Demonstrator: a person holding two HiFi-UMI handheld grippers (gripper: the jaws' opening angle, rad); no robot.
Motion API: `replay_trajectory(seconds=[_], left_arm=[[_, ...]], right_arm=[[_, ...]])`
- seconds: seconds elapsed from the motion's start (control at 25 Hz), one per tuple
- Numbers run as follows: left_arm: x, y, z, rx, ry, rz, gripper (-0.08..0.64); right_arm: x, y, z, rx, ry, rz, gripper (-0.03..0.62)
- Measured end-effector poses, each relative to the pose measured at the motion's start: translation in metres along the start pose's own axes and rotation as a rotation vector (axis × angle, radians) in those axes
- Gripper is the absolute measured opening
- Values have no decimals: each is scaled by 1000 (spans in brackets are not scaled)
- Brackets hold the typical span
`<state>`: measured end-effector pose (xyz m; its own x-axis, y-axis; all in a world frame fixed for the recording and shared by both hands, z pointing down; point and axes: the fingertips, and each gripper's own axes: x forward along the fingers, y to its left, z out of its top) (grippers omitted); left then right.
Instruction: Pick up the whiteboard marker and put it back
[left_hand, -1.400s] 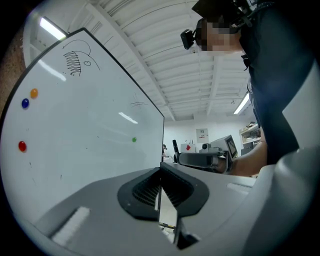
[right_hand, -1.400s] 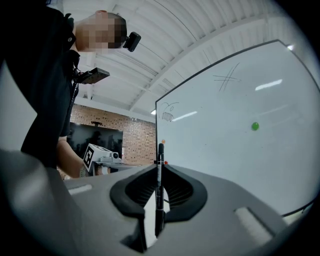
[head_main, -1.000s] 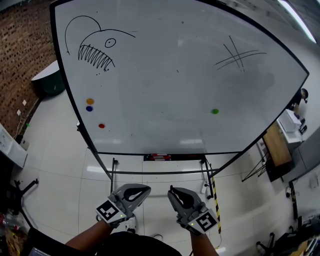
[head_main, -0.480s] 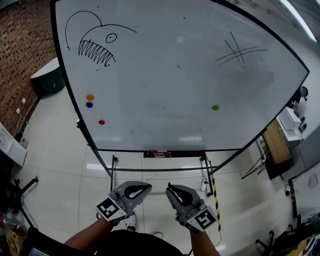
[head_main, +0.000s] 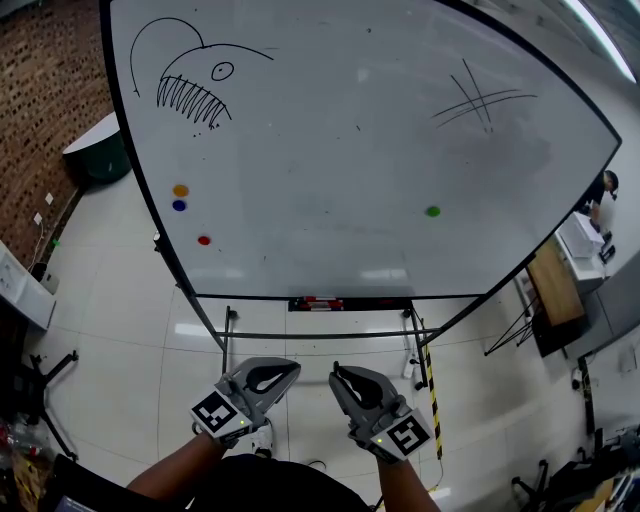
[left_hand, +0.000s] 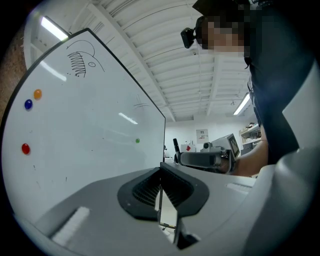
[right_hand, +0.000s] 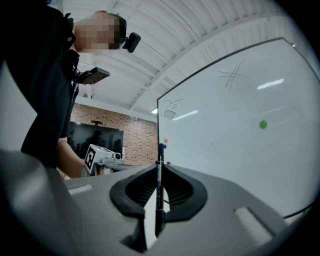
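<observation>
My right gripper (right_hand: 159, 169) is shut on a thin black whiteboard marker (right_hand: 158, 192), which stands upright between the pads with its tip poking above them. In the head view that gripper (head_main: 337, 376) is held low at the centre, pointing level at the whiteboard (head_main: 340, 150). Beside it on the left, my left gripper (head_main: 292, 371) is shut with nothing in it; its own view shows the pads (left_hand: 160, 172) meeting at the tip. Below the board's bottom edge, the pen tray (head_main: 345, 303) holds a red and black marker (head_main: 318, 302), some way ahead of both grippers.
The whiteboard stands on a black metal frame (head_main: 225, 345) over a glossy tiled floor. It bears a fish drawing (head_main: 190, 85), crossed lines (head_main: 478, 102) and coloured magnets (head_main: 432, 211). A brick wall (head_main: 40, 110) is at the left, and desks (head_main: 560, 290) at the right.
The whole head view has slid up slightly, so board and tray sit a little higher. Both grippers keep their pose side by side, and the right one still holds the marker.
</observation>
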<state>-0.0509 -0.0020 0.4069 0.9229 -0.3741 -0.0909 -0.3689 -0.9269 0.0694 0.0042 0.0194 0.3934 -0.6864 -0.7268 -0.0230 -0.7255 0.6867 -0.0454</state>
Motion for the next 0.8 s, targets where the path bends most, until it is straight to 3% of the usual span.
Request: replay_trajectory(seconds=[0.16, 0.36, 0.52, 0.8], left_arm=[[4, 1, -1, -7, 8, 0, 2], [13, -13, -1, 48, 30, -33, 0], [13, -15, 6, 5, -33, -17, 2], [14, -17, 2, 3, -22, 1, 2]], right_arm=[[-1, -2, 1, -1, -5, -2, 37], [-9, -4, 1, 5, -6, -7, 37], [-16, -9, 0, 8, -8, -13, 37], [-28, -13, -2, 9, -11, -21, 37]])
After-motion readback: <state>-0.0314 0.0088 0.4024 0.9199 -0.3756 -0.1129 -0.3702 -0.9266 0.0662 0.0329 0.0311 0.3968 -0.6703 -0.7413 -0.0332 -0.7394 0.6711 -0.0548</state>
